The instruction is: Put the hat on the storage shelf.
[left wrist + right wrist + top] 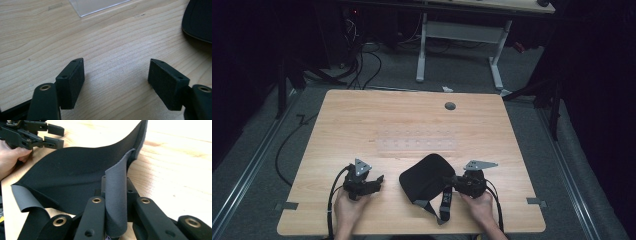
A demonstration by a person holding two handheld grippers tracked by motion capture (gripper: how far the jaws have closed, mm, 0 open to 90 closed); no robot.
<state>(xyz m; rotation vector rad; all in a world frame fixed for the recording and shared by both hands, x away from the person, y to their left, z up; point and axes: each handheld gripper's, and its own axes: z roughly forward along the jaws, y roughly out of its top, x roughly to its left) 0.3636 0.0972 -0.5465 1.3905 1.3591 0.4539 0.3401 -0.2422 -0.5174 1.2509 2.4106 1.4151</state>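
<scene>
A black soft fabric piece (426, 176) with a grey underside lies near the table's front edge, its straps (445, 201) trailing toward the person. My right gripper (453, 181) is shut on its right edge. In the right gripper view the jaws pinch a folded grey flap (115, 202), and the black fabric (72, 170) rises and curves away to the left. My left gripper (379, 180) rests just left of the fabric, apart from it. It stands open (116, 72) over bare wood, with the fabric's edge (198, 20) off to the upper right.
A clear plastic sheet (417, 144) lies flat at the middle of the wooden table (362, 115), and its corner (97, 5) is ahead of the left gripper. A grey grommet (450, 106) sits near the far edge. Another desk (462, 30) stands beyond.
</scene>
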